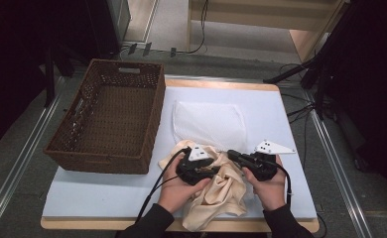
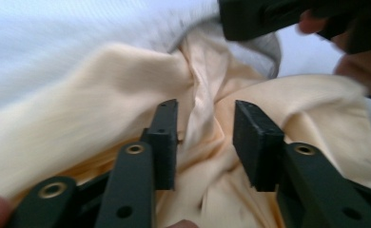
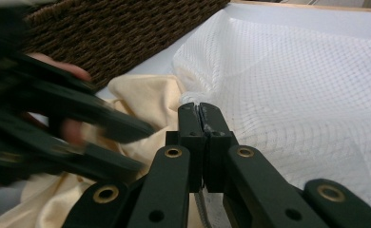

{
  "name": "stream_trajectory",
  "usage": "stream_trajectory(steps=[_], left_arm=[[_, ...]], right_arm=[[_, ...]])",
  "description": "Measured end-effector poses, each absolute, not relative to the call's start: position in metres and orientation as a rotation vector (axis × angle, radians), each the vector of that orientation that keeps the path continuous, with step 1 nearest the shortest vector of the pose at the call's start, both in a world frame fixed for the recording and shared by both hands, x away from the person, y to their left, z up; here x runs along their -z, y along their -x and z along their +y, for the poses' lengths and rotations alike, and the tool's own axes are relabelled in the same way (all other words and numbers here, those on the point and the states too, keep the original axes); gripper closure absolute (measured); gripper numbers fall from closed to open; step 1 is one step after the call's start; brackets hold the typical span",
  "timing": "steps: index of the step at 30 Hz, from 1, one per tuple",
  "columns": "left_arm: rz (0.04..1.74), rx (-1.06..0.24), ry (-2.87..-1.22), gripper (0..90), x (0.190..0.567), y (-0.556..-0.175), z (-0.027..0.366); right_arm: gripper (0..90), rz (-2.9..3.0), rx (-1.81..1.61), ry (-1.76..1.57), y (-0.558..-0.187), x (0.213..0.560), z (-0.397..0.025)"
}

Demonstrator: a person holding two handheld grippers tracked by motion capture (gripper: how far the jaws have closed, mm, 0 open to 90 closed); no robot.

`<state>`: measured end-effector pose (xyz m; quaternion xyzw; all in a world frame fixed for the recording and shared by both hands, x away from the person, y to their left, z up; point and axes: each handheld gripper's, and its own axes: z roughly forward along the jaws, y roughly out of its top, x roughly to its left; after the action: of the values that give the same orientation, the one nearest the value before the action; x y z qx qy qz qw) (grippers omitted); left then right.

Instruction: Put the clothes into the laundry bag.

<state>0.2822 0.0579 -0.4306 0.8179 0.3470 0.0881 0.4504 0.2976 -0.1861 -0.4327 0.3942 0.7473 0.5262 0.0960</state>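
At the near edge of the worktop (image 1: 107,193) lies a crumpled cream cloth (image 1: 221,196), soft, light and limp, so it will sag and is best taken at a raised fold or at the hem. The left gripper (image 2: 205,142) stands spread over a ridge of it, and the right gripper (image 3: 202,126) is pressed together, apparently pinching the rim of the white mesh bag (image 1: 209,121), though the blur leaves that unsure. Beyond sits the wicker basket (image 1: 152,114).

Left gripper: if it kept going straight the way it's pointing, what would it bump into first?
Most likely the cream cloth: the left gripper has its jaws open right over a bunched fold of it. Beyond lies the white mesh bag, though depth is hard to judge.
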Motion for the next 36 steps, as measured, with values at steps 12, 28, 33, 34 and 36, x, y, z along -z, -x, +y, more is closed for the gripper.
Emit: stream_trajectory(steps=[12, 28, 33, 34, 36], left_arm=[[1.121, -0.247, -2.008, 71.0, 0.449, -0.308, 0.086], [0.716, -0.069, -2.053, 83.0, 0.421, -0.268, 0.042], [0.831, -0.228, -2.164, 83.5, 0.447, -0.282, 0.018], [0.886, -0.245, -2.157, 84.2, 0.453, -0.287, 0.018], [0.972, -0.252, -2.114, 84.3, 0.462, -0.295, 0.018]], right_arm=[[89.4, 2.226, -1.547, -1.155, -0.298, 0.433, -0.182], [89.4, 2.205, -1.567, -1.169, -0.300, 0.436, -0.180], [89.4, 2.198, -1.590, -1.139, -0.295, 0.429, -0.177], [89.4, 2.199, -1.596, -1.134, -0.294, 0.428, -0.177], [89.4, 2.200, -1.602, -1.122, -0.292, 0.426, -0.178]])
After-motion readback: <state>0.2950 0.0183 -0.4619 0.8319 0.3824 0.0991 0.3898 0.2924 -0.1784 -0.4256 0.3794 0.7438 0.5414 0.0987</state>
